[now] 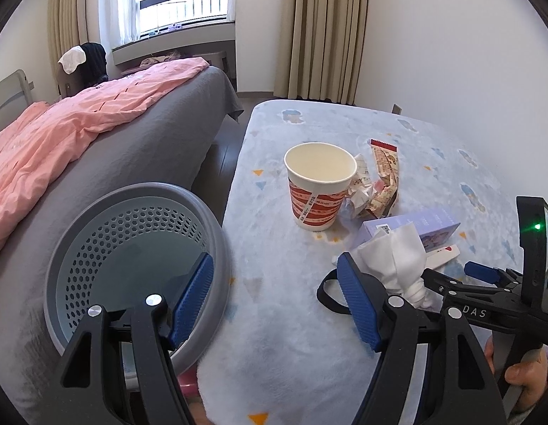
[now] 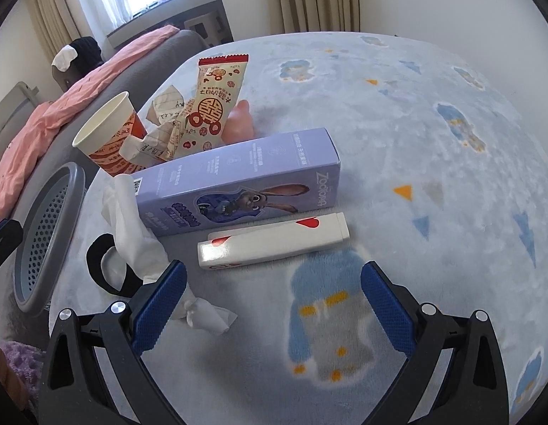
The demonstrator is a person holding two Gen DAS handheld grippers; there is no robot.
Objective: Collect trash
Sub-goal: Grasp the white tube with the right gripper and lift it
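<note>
A pale blue blanket-covered table holds trash: a red-and-white paper cup, crumpled paper, a snack wrapper, a purple box, a white tube with red hearts and a twisted white tissue. A grey perforated bin stands at the table's left edge. My left gripper is open and empty, between bin and tissue. My right gripper is open and empty; the tissue lies at its left finger, the tube just ahead.
A bed with a pink quilt runs along the left, close behind the bin. A black loop lies on the table by the tissue. A pink object sits behind the box. Curtains and a window are at the back.
</note>
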